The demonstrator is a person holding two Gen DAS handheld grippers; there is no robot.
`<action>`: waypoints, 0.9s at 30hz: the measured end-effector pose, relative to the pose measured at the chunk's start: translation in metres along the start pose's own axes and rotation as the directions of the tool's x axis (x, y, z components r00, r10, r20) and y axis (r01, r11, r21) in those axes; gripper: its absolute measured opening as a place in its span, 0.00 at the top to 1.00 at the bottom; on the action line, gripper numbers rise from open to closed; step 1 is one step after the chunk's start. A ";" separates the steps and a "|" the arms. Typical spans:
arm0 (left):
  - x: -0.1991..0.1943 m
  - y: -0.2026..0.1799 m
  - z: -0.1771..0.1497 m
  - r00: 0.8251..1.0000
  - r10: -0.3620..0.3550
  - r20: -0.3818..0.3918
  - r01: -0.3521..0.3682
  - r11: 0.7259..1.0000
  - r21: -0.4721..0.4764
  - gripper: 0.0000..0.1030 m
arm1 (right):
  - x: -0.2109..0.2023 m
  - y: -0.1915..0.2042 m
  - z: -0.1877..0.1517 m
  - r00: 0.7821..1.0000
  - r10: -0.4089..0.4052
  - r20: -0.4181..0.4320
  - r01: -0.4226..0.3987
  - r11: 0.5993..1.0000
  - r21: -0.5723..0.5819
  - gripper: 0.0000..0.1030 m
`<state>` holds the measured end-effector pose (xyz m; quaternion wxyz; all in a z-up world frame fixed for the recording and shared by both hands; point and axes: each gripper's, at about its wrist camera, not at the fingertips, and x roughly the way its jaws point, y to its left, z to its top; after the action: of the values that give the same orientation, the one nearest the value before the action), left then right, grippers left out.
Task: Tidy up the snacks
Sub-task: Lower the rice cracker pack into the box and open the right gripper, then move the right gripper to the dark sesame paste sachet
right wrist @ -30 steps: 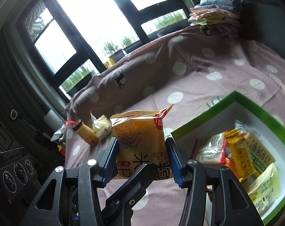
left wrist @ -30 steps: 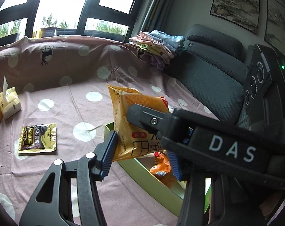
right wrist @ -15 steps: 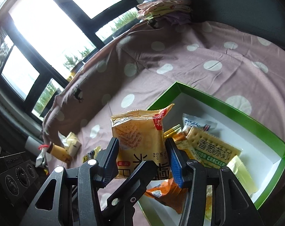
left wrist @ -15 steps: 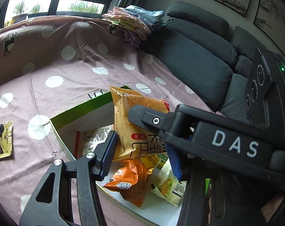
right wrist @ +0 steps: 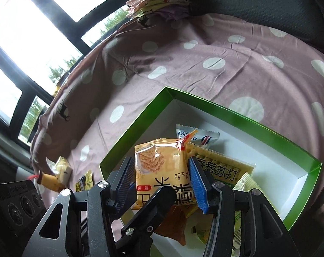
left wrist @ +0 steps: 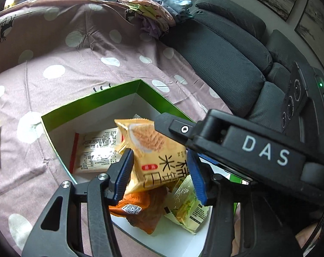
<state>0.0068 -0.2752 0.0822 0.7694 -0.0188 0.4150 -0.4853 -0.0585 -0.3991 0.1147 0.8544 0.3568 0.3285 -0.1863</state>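
Observation:
A yellow rice-cracker packet [left wrist: 155, 150] [right wrist: 162, 167] hangs over the open green box [left wrist: 87, 105] [right wrist: 140, 126], just above the snacks inside. Both grippers hold it. My left gripper [left wrist: 159, 177] has its blue pads at the packet's two sides, and its jaws are opening slightly. My right gripper [right wrist: 162, 182] is shut on the same packet from the other side. In the left wrist view its black finger [left wrist: 183, 128] crosses the packet's top. Under the packet lie an orange packet [left wrist: 140, 205], a white-and-red one [left wrist: 95, 150] and a soda cracker packet [right wrist: 221, 167].
The box sits on a mauve polka-dot cloth [left wrist: 76, 68]. A brown-gold sachet [right wrist: 85, 181], a small tissue pack [right wrist: 62, 169] and a little bottle [right wrist: 48, 180] lie left of it. Folded clothes [left wrist: 157, 6] and a grey sofa [left wrist: 226, 53] are behind.
Both grippers carried the yellow packet from over the cloth to above the box and lowered it, tipping downward. The packet now sits more tilted between the pads.

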 end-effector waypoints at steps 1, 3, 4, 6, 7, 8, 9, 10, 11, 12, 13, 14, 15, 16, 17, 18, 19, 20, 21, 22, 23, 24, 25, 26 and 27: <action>-0.006 0.002 0.001 1.000 0.004 0.013 -0.003 1.000 -0.004 0.49 | -0.002 0.002 0.000 1.000 0.006 0.014 -0.006 1.000 -0.004 0.47; -0.020 0.010 0.002 0.999 0.007 0.035 -0.006 1.000 -0.017 0.48 | -0.006 0.007 0.000 0.999 0.012 0.043 -0.011 1.000 -0.021 0.47; -0.028 0.015 0.003 0.999 0.019 0.046 -0.017 1.000 -0.025 0.43 | -0.009 0.011 0.000 0.998 0.018 0.056 -0.016 0.999 -0.030 0.45; -0.048 0.032 0.003 0.994 0.067 0.082 -0.062 0.997 -0.056 0.33 | -0.011 0.021 -0.001 0.996 0.045 0.073 -0.042 0.998 -0.049 0.42; -0.059 0.043 0.003 0.990 0.098 0.103 -0.090 0.993 -0.078 0.28 | -0.013 0.027 -0.002 0.995 0.063 0.077 -0.059 0.997 -0.057 0.42; -0.072 0.057 0.003 0.984 0.135 0.119 -0.122 0.986 -0.110 0.26 | -0.014 0.035 -0.003 0.994 0.078 0.081 -0.072 0.995 -0.072 0.42; -0.083 0.072 0.002 0.977 0.173 0.126 -0.154 0.977 -0.147 0.25 | -0.014 0.044 -0.005 0.993 0.089 0.082 -0.081 0.992 -0.094 0.41; -0.096 0.088 0.002 0.966 0.226 0.126 -0.200 0.961 -0.190 0.23 | -0.013 0.054 -0.007 0.992 0.102 0.079 -0.092 0.989 -0.118 0.40; -0.108 0.105 0.001 0.949 0.288 0.126 -0.254 0.938 -0.235 0.23 | -0.011 0.065 -0.009 0.990 0.121 0.070 -0.111 0.984 -0.140 0.34; -0.120 0.123 0.000 0.930 0.346 0.122 -0.304 0.913 -0.272 0.23 | -0.007 0.076 -0.012 0.987 0.154 0.053 -0.144 0.976 -0.161 0.26; -0.131 0.140 -0.002 0.910 0.399 0.115 -0.351 0.886 -0.303 0.23 | -0.002 0.088 -0.014 0.979 0.200 0.028 -0.192 0.964 -0.182 0.24; -0.141 0.158 -0.005 0.889 0.445 0.104 -0.391 0.858 -0.332 0.20 | 0.005 0.099 -0.015 0.968 0.249 -0.007 -0.246 0.949 -0.199 0.23; -0.148 0.175 -0.008 0.870 0.485 0.086 -0.426 0.829 -0.361 0.18 | 0.015 0.112 -0.016 0.957 0.287 -0.051 -0.291 0.934 -0.209 0.23; -0.154 0.193 -0.012 0.855 0.515 0.065 -0.453 0.801 -0.391 0.16 | 0.027 0.125 -0.017 0.948 0.303 -0.093 -0.316 0.925 -0.212 0.23; -0.157 0.211 -0.016 0.845 0.533 0.045 -0.468 0.777 -0.422 0.16 | 0.041 0.138 -0.018 0.945 0.301 -0.128 -0.323 0.922 -0.215 0.23; -0.159 0.228 -0.020 0.840 0.542 0.030 -0.470 0.755 -0.458 0.16 | 0.056 0.152 -0.021 0.944 0.290 -0.159 -0.321 0.920 -0.224 0.23; -0.159 0.245 -0.025 0.837 0.547 0.012 -0.471 0.730 -0.495 0.16 | 0.073 0.166 -0.024 0.942 0.273 -0.195 -0.316 0.917 -0.242 0.23; -0.157 0.260 -0.030 0.835 0.550 -0.019 -0.476 0.703 -0.528 0.17 | 0.092 0.180 -0.029 0.940 0.246 -0.234 -0.305 0.915 -0.265 0.23; -0.156 0.274 -0.034 0.840 0.542 -0.041 -0.470 0.686 -0.555 0.17 | 0.110 0.190 -0.034 0.937 0.222 -0.269 -0.296 0.913 -0.279 0.23; -0.152 0.285 -0.037 0.850 0.525 -0.055 -0.458 0.681 -0.572 0.17 | 0.128 0.199 -0.039 0.933 0.203 -0.296 -0.290 0.912 -0.290 0.23; -0.148 0.293 -0.039 0.859 0.508 -0.062 -0.444 0.680 -0.584 0.17 | 0.145 0.205 -0.044 0.930 0.180 -0.321 -0.280 0.911 -0.301 0.23; -0.145 0.299 -0.040 0.865 0.497 -0.071 -0.437 0.676 -0.593 0.17 | 0.163 0.210 -0.049 0.925 0.151 -0.349 -0.266 0.913 -0.311 0.23; -0.141 0.304 -0.041 0.868 0.491 -0.081 -0.437 0.675 -0.594 0.17 | 0.180 0.212 -0.055 0.916 0.125 -0.380 -0.256 0.914 -0.316 0.23; -0.139 0.308 -0.042 0.868 0.489 -0.090 -0.441 0.674 -0.592 0.17 | 0.195 0.212 -0.060 0.906 0.109 -0.409 -0.251 0.916 -0.312 0.24; -0.137 0.310 -0.041 0.866 0.491 -0.095 -0.446 0.673 -0.590 0.17 | 0.207 0.210 -0.064 0.896 0.099 -0.434 -0.247 0.922 -0.299 0.26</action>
<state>0.1809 0.0082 0.0061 0.8364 -0.1688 0.5084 -0.1159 0.1779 -0.2280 0.0394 0.8288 0.2600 0.4945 0.0316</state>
